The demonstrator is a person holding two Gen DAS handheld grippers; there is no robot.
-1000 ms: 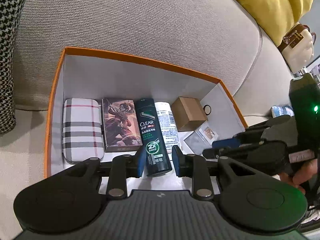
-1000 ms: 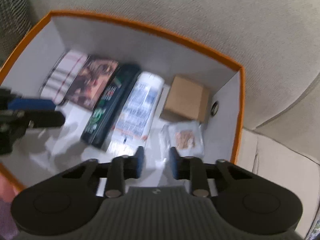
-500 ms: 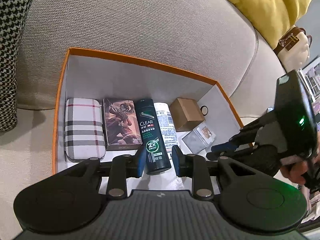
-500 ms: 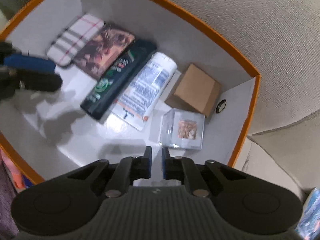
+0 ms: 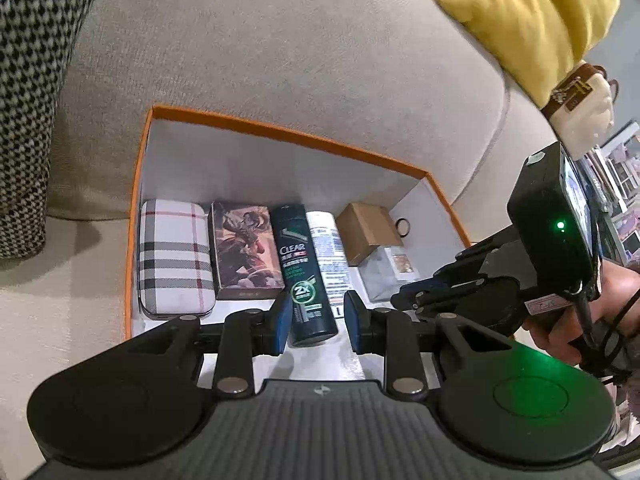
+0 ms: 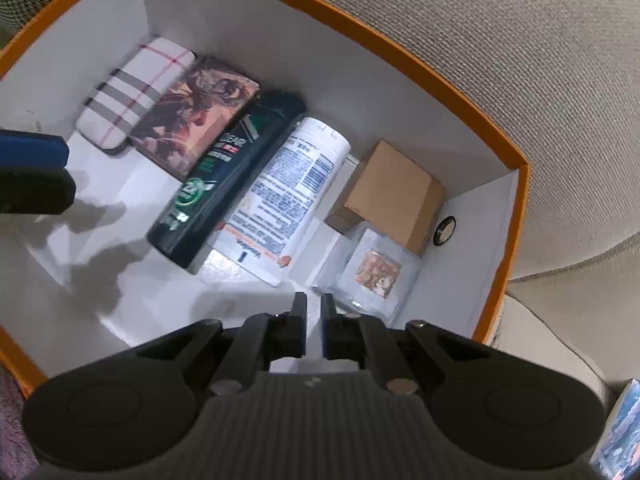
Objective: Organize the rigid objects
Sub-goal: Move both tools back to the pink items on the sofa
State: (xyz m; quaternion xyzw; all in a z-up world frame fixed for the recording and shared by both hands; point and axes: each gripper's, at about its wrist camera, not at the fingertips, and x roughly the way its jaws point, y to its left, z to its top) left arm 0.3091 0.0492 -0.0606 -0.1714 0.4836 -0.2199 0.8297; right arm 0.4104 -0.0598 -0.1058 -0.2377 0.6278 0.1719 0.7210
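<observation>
An orange-rimmed box sits on a beige sofa. Inside lie a plaid case, an illustrated box, a dark green CLEAR bottle, a white tube, a brown cardboard box and a clear plastic case. My left gripper is open and empty above the bottle's near end. My right gripper is nearly shut and empty, above the box floor near the clear case; it also shows in the left wrist view.
A small black ring lies in the box's right corner. A houndstooth cushion is at the left, a yellow cushion and a cream bag at the right. The sofa backrest rises behind the box.
My right gripper has closed from open to nearly shut and pulled back up from the clear case. My left gripper has drawn back slightly, still open.
</observation>
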